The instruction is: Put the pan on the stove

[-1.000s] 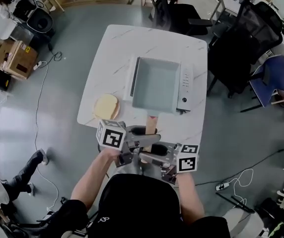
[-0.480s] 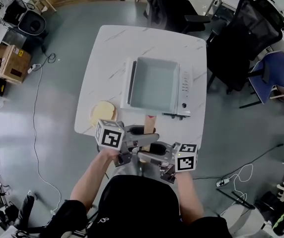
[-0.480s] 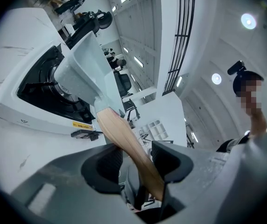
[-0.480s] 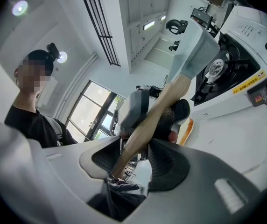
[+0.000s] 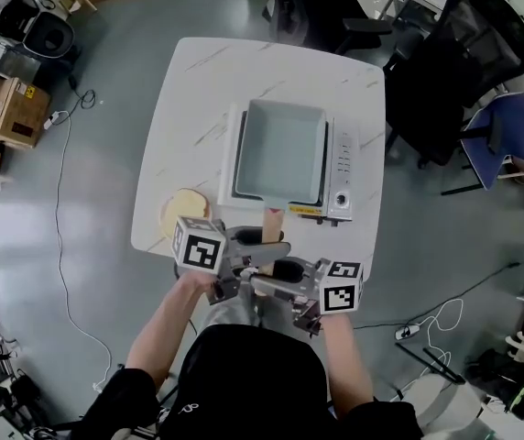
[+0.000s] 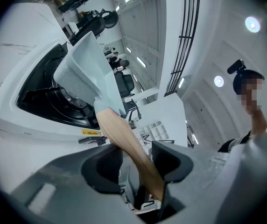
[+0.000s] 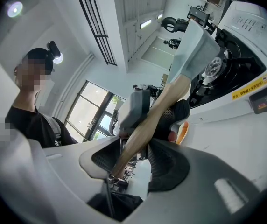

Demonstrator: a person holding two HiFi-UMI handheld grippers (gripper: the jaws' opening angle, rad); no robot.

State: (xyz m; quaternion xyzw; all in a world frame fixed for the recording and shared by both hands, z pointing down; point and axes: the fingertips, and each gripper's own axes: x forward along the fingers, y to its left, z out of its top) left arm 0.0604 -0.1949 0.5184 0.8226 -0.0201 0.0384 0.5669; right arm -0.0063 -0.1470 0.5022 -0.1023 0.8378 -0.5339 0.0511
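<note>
A square pale grey pan (image 5: 280, 149) with a wooden handle (image 5: 272, 218) hangs over the white single-burner stove (image 5: 343, 168) on the marble table (image 5: 189, 126). Both grippers grasp the handle from the near side. My left gripper (image 5: 264, 250) is shut on it from the left, and my right gripper (image 5: 278, 278) is shut on it closer to the handle's end. In the left gripper view the handle (image 6: 124, 139) runs between the pads of the left gripper (image 6: 136, 160), and the pan (image 6: 84, 71) sits a little above the black burner (image 6: 45, 94). The right gripper view shows the handle (image 7: 150, 118) crossing the right gripper (image 7: 131, 160).
A round wooden board (image 5: 185, 211) lies on the table left of the handle. The stove's knob and control strip (image 5: 341, 198) are on its right side. Office chairs (image 5: 445, 71) stand behind and right of the table. Cardboard boxes (image 5: 5, 108) and cables lie on the floor.
Both grippers have carried the pan a little farther over the stove and slightly lower. The stove's front edge now shows under the pan's near rim.
</note>
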